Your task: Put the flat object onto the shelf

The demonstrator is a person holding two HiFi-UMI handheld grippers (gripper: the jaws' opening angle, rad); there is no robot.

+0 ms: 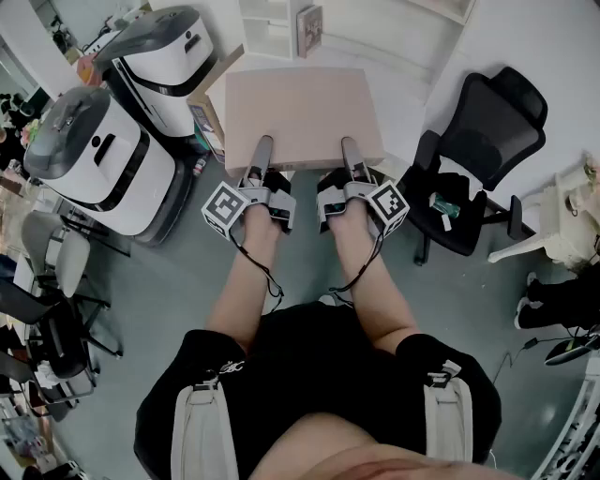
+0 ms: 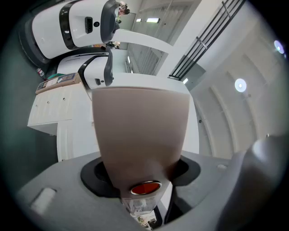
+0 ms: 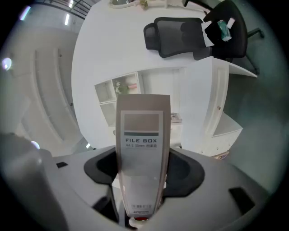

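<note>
One flat beige file box (image 1: 302, 111) is up at the top centre of the head view, and two grippers are on it. The left gripper (image 1: 260, 155) and the right gripper (image 1: 350, 155) each clamp its near edge. Two white-and-grey machines (image 1: 103, 159) stand at upper left, and one black office chair (image 1: 478, 159) at right. The white shelf (image 1: 267, 26) is cut off by the frame's top edge, and the box hides both lower jaws.

Black office chair (image 1: 497, 117); white machine (image 1: 103, 167)
</note>
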